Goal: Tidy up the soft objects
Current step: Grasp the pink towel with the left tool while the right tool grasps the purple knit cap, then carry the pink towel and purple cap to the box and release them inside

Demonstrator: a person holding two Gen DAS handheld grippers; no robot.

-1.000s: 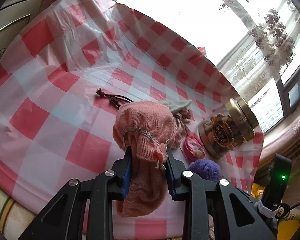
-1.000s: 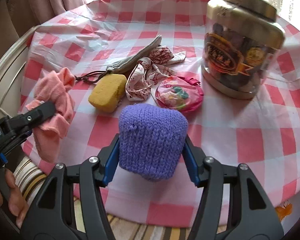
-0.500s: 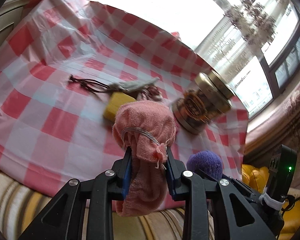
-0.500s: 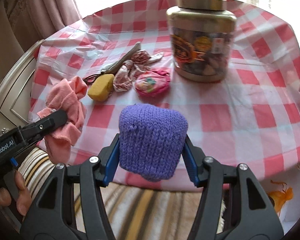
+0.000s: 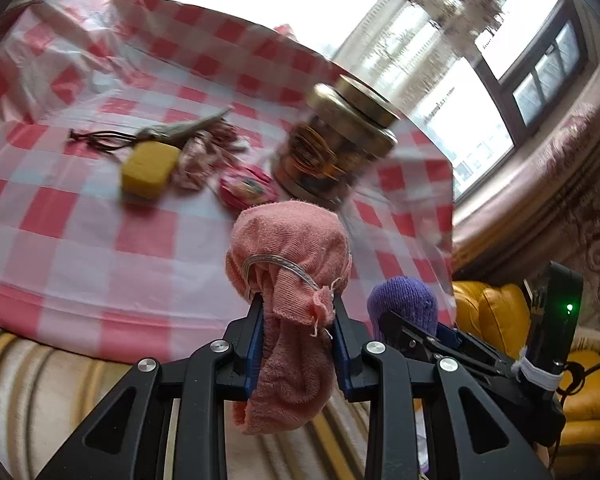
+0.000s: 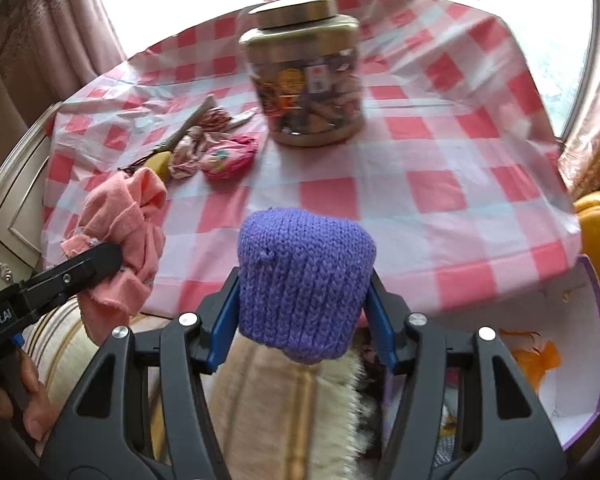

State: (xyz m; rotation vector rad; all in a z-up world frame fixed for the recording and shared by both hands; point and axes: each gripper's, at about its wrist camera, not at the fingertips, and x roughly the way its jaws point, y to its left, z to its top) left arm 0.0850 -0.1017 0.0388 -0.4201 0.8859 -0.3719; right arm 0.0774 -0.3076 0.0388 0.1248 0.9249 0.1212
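My left gripper [image 5: 296, 312] is shut on a bunched pink cloth [image 5: 290, 264], held in the air off the front edge of the table; the right wrist view shows the same pink cloth [image 6: 128, 224] at left. My right gripper [image 6: 304, 288] is shut on a purple knitted piece [image 6: 306, 280], also in front of the table edge; the left wrist view catches that purple knit [image 5: 402, 304] at lower right. On the red-checked tablecloth [image 6: 440, 184] lie a yellow sponge [image 5: 148, 168], a patterned fabric bundle [image 5: 204, 152], a grey drawstring pouch [image 5: 180, 130] and a round pink pouch [image 5: 246, 190].
A tall gold-lidded jar [image 6: 306, 80] stands mid-table behind the soft items. Below the table edge at right sits an open white box with a purple rim [image 6: 580, 380]. A striped cushion [image 5: 60, 392] and fluffy fabric [image 6: 340, 400] lie under the grippers. A yellow seat [image 5: 488, 308] is at right.
Both grippers have pulled back from over the table to beyond its front edge, still holding the pink cloth and the purple knit. The white box has come into the right wrist view.
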